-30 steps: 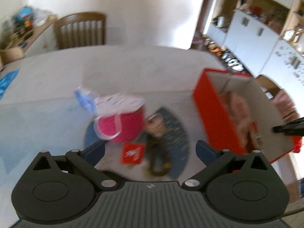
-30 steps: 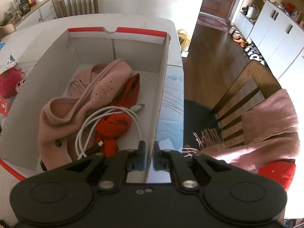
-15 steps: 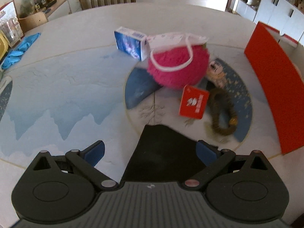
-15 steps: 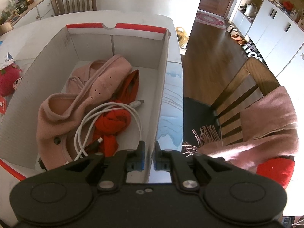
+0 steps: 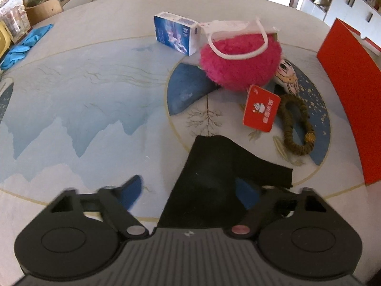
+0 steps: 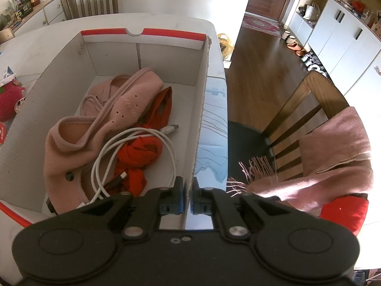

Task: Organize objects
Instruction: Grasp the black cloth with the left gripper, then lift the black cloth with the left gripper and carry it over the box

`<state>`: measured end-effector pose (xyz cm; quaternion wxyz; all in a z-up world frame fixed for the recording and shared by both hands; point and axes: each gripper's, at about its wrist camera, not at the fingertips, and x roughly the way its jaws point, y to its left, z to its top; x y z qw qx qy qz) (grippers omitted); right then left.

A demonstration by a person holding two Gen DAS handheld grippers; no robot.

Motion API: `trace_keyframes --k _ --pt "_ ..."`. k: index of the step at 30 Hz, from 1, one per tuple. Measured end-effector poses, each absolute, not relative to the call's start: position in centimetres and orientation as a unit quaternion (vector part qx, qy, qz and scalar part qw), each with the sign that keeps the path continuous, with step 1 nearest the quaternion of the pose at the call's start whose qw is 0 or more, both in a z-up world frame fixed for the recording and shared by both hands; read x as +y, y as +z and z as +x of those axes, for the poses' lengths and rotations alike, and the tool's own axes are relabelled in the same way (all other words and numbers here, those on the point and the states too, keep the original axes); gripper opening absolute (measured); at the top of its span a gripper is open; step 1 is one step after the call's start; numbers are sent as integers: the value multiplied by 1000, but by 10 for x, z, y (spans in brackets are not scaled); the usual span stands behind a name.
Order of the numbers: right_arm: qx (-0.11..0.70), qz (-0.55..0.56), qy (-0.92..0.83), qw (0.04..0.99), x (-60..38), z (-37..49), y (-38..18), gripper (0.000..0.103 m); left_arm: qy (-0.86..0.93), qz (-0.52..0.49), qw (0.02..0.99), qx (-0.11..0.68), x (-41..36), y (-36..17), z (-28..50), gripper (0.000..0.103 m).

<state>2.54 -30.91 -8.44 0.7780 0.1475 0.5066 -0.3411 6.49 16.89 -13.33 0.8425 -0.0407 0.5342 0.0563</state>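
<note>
My left gripper is open just above a black cloth lying flat on the table; its right finger is over the cloth, its left finger over bare table. Beyond lie a pink fluffy bag, a red card, a brown braided ring, a blue carton and a small doll. My right gripper is shut on the right wall of the red and white cardboard box. Inside are a pink garment, a red cloth and a white cable.
The box's red outer wall stands at the right of the left wrist view. Blue gloves lie at the table's far left. A wooden chair with a pink scarf stands right of the table. Another chair is at the far side.
My left gripper has swung down and left from the box toward the table; the black cloth has come into view under it. My right gripper stays clamped on the box wall.
</note>
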Motion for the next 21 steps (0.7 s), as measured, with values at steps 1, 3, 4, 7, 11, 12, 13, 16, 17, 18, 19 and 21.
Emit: trace_keyframes --k 1,3,4,7,11,12,13,16,17,18,19,21 --pt "506 148 -342 778 -309 25 -84 5 54 -38 841 537 168 -134 65 67" --pt "506 148 -342 778 -309 25 -84 5 45 -37 841 537 165 -134 63 59" --pt "506 147 -341 778 -309 25 -85 5 43 -36 841 537 164 -133 63 53" --pt "506 148 -342 778 -309 25 -84 5 42 -27 841 539 159 -131 63 31" --pt "506 149 -342 778 -309 25 -84 5 35 -16 841 539 153 -125 63 14" --pt "505 149 -342 778 -310 25 -84 5 32 -17 842 539 153 -123 62 9" --pt "505 149 -342 778 -310 25 -84 5 28 -21 842 538 152 -121 62 7" --pt "504 149 -342 779 -309 24 -84 4 10 -33 849 528 149 -109 60 5" --pt "502 151 -343 780 -309 24 -84 4 4 -35 851 524 147 -104 60 5" --pt "500 151 -343 781 -309 23 -84 4 -2 -35 853 520 145 -99 60 5" --pt "499 151 -342 782 -309 23 -84 4 -6 -34 855 517 141 -94 59 5" --pt "496 152 -341 784 -309 22 -83 4 -14 -33 860 509 135 -85 59 5"
